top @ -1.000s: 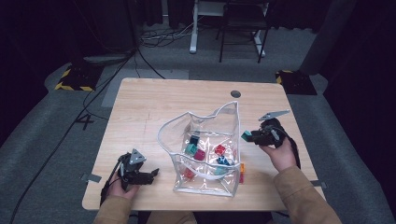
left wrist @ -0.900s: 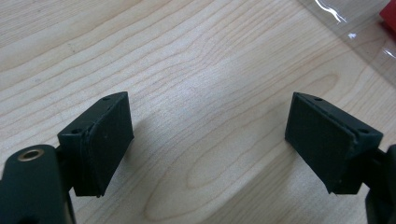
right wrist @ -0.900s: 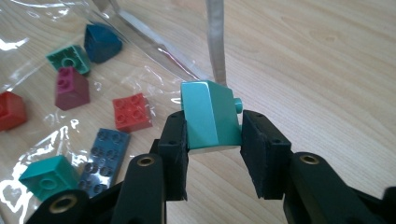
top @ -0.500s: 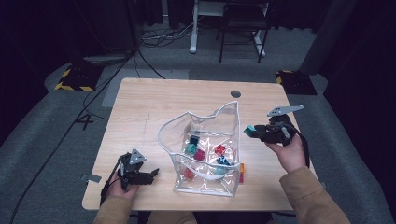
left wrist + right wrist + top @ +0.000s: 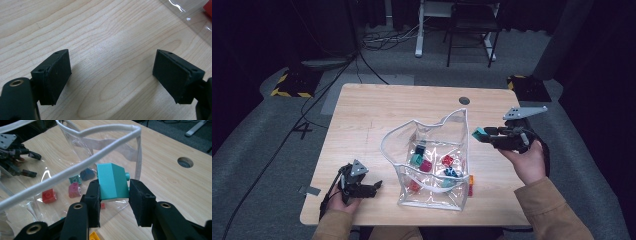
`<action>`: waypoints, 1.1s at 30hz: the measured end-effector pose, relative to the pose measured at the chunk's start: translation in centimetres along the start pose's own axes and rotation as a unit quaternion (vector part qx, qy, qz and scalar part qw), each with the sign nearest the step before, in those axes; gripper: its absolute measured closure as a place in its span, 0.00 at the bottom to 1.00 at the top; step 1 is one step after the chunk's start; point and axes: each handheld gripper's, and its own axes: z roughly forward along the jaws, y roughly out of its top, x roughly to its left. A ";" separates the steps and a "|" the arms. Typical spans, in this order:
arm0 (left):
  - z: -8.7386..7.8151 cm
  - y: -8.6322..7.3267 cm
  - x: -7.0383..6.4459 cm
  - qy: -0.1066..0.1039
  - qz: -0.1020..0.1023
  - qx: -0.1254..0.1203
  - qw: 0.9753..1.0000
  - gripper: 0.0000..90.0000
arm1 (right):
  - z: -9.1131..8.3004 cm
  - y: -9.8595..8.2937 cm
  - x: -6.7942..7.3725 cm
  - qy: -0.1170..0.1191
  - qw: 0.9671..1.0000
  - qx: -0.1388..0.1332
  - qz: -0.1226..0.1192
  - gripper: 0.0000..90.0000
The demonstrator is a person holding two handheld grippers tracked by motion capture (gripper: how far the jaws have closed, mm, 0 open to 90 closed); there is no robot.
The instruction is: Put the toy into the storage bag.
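**Teal brick lifted, now level with the bag rim**

Compared with a second ago, my right gripper [image 5: 480, 134] has come up and swung out a bit to the right of the bag [image 5: 430, 165]. It was lower and closer to the bag wall; now it sits raised beside the top edge, jaws pointing back at the opening.

Right jaws are clamped on the teal brick [image 5: 113, 181], pads on its two side faces, stud end poking out past the right pad. Grip looks square, no visible tilt. In the high view the brick [image 5: 479, 133] is just outside the bag's right wall, near the rim, not over the opening yet.

Left gripper [image 5: 371, 186] hasn't moved: parked on the table [image 5: 362, 115] at the bag's lower left, jaws wide apart with nothing between them, bare wood under them in the left gripper view.

Bag already has several bricks in it: red, pink, teal, dark blue. One orange brick [image 5: 470, 178] lies outside against the right wall.

My read: this is the carry-over phase. Next is to clear the rim [image 5: 82, 135], move in over the opening, release. The rim is floppy and sits right in the path, so snagging is the risk.
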 end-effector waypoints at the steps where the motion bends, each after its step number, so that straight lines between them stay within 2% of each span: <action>1: 0.0 0.0 0.0 0.000 0.000 0.000 1.000 0.17 | -0.1 0.2 0.2 0.000 1.000 -0.002 -0.002 0.69; 8: 0.0 0.0 0.0 0.000 0.000 0.000 1.000 0.17 | -0.7 1.4 1.3 0.006 1.000 -0.017 -0.019 0.69; 16: 0.0 0.0 0.0 0.000 0.000 0.000 1.000 0.17 | -0.6 2.8 2.6 0.018 0.999 -0.025 -0.039 0.69; 23: 0.0 0.0 0.0 0.000 0.000 0.000 1.000 0.17 | -0.1 3.9 3.5 0.031 0.998 -0.026 -0.053 0.69; 33: 0.0 0.0 0.0 0.000 0.000 0.000 1.000 0.17 | 1.8 5.9 5.6 0.061 0.995 -0.020 -0.078 0.69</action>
